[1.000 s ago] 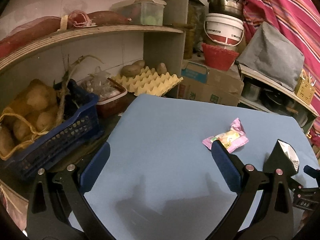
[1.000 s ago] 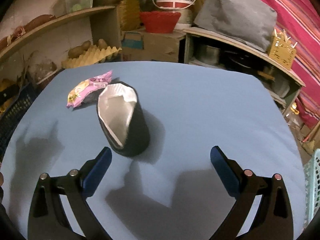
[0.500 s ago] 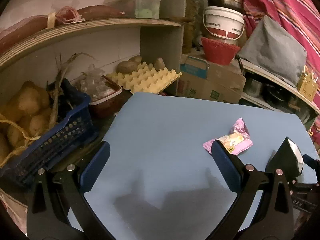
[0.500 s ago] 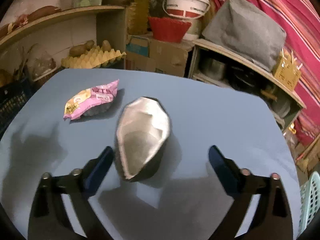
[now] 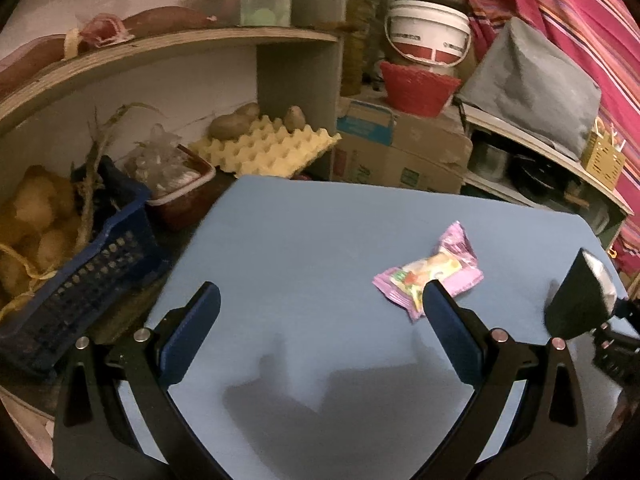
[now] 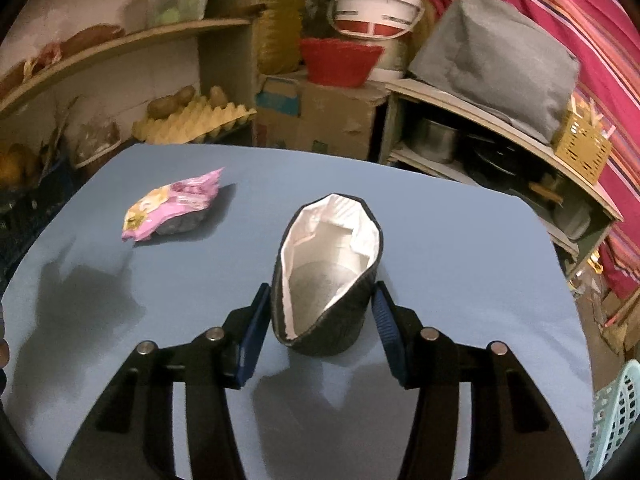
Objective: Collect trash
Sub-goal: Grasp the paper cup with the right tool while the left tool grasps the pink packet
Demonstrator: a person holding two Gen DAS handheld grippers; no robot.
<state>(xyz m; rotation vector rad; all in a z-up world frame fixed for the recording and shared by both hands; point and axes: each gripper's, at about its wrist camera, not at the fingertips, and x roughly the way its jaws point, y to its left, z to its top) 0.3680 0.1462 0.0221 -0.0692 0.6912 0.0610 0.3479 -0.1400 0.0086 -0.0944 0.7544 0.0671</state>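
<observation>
Though crumpled, pink wrapper (image 5: 430,274) w/ yellow print.

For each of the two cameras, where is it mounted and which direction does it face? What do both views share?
Left wrist: sits on the left gripper, looking forward and down over the blue table toward the shelves; its two fingers stand wide apart with nothing between them, and the right gripper shows at the edge.
Right wrist: sits on the right gripper, looking down at the black foil-lined pouch; its jaws are closing around the pouch.
Shared: the table, the pouch, the pink wrapper and the red basket.
</observation>
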